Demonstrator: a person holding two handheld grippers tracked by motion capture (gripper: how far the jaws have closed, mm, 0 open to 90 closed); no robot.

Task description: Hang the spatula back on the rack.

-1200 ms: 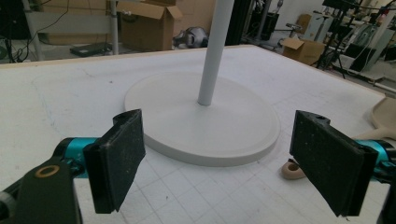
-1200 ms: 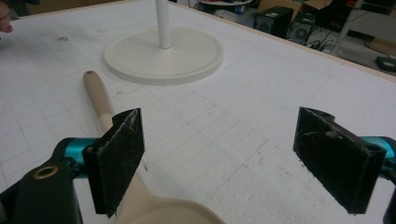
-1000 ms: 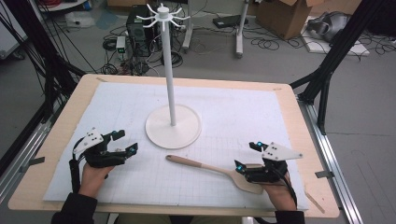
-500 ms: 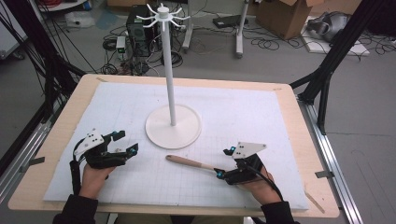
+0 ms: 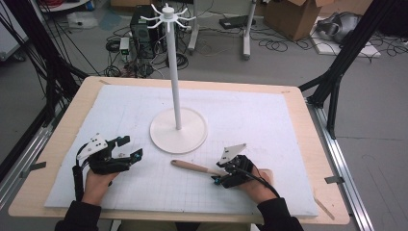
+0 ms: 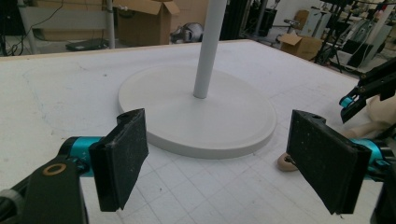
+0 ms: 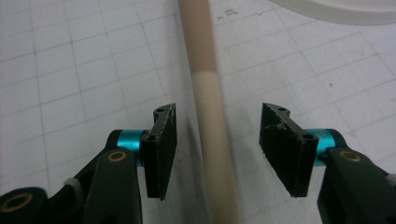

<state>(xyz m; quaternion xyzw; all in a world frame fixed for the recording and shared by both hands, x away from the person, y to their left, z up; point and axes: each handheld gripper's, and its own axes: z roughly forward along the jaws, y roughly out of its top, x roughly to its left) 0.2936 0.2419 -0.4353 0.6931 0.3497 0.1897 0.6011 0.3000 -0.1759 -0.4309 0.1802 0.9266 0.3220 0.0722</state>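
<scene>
Two tools, left tool (image 5: 129, 148) and right tool (image 7: 217, 135), both spread apart; one spatula (image 5: 192, 167), one stand (image 5: 178, 130).

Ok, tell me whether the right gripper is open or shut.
Open. The right gripper has its jaws spread on either side of the wooden spatula handle, with a gap showing on both sides.

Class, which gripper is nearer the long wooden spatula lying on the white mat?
Right. The right gripper straddles the long wooden spatula with open jaws; the left gripper sits apart, off its handle end.
</scene>
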